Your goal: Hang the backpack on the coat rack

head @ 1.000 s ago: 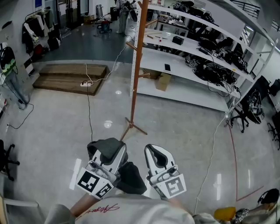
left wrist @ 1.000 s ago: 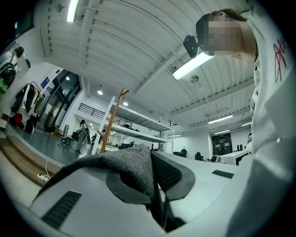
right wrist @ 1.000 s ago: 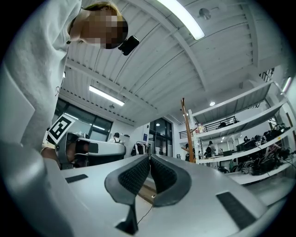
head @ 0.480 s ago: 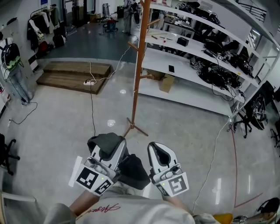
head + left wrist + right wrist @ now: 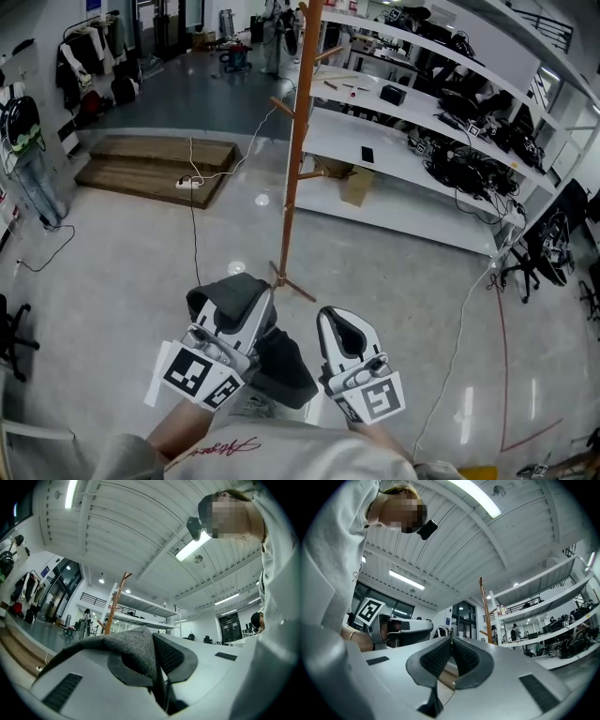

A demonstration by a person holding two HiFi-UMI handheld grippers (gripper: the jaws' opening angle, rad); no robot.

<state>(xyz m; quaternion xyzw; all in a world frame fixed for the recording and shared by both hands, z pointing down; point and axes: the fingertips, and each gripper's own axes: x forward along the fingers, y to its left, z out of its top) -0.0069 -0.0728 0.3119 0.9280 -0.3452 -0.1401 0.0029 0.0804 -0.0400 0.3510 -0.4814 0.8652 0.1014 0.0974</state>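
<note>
The coat rack (image 5: 293, 150) is a tall orange-brown wooden pole with pegs, standing on the shiny floor just ahead of my grippers. My left gripper (image 5: 232, 302) is shut on a grey fabric part of the backpack (image 5: 281, 367), whose dark body hangs between the two grippers, close to the person. In the left gripper view the grey fabric (image 5: 133, 649) lies pinched between the jaws, and the coat rack (image 5: 115, 603) shows beyond. My right gripper (image 5: 337, 325) is shut and holds nothing; the right gripper view shows the coat rack (image 5: 483, 610) ahead of it.
Long white shelves (image 5: 422, 112) loaded with gear run behind and right of the rack. A low wooden platform (image 5: 150, 161) lies back left, with a cable (image 5: 194, 234) trailing across the floor. Clothes hang at far left (image 5: 80, 61). Office chairs (image 5: 534, 246) stand at the right.
Both grippers and the backpack have moved a little forward toward the coat rack, whose base now shows closer to them. The left grip on the fabric is unchanged.
</note>
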